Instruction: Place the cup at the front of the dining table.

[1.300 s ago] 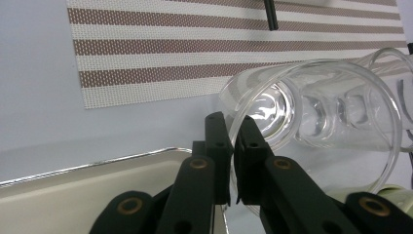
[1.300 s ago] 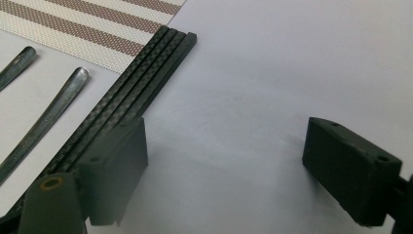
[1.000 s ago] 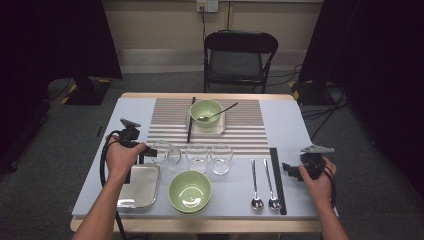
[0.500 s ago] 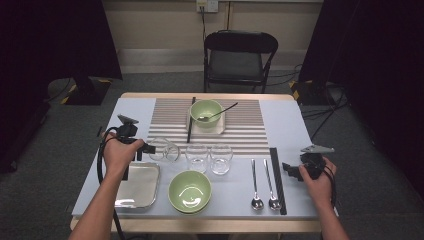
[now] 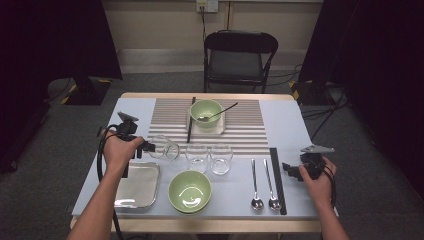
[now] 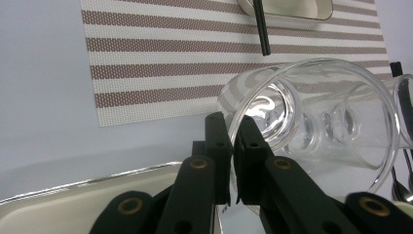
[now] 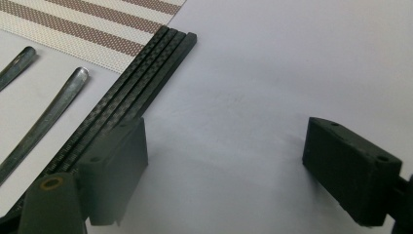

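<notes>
Left gripper (image 6: 233,161): jaws pinched on rim of tilted glass (image 6: 311,112), lifted beside tray (image 5: 137,185).
Right gripper (image 7: 224,165): jaws wide apart, empty, resting beside black chopsticks (image 7: 131,92).

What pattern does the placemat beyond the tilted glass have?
The placemat has brown and white stripes, clearest in the left gripper view, beyond the glass that the left gripper pinches.

High view overlooks the table (image 5: 295,125); tongs' cameras sit close.

Bare forearms, no sleeves. Black grippers: matte block jaws, brass-coloured rivets, black looping cables, grey three-cornered top plates.
</notes>
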The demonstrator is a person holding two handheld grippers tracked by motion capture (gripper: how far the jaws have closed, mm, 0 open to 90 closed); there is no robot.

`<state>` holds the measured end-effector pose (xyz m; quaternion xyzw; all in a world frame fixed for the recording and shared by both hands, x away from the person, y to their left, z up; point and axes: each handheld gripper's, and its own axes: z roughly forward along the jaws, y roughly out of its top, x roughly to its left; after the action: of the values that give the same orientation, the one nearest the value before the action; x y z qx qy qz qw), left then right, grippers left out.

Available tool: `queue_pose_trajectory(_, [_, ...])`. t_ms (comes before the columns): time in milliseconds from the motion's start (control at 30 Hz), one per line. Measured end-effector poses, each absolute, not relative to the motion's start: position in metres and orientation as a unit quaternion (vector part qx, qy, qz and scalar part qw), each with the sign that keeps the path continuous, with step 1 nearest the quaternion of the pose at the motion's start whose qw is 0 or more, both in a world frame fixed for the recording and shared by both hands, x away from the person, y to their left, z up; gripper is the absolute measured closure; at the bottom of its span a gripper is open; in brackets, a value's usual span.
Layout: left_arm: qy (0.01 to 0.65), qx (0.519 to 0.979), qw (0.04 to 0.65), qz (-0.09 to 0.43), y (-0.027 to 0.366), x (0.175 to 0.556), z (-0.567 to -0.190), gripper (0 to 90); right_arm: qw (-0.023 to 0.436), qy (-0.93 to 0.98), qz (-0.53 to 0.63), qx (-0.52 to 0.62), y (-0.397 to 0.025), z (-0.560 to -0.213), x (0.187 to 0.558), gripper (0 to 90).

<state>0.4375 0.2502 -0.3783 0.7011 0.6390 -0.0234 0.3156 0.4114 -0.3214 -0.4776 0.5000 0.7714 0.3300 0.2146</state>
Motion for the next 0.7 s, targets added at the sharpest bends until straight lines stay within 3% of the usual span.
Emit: queue_pose_trajectory(700, [0.642, 0.702, 0.307, -0.016, 0.252, 0.45, -0.373, 86.7, 0.215, 0.771, 0.33, 0.5, -0.321, -0.478, 0.411, 15.3])
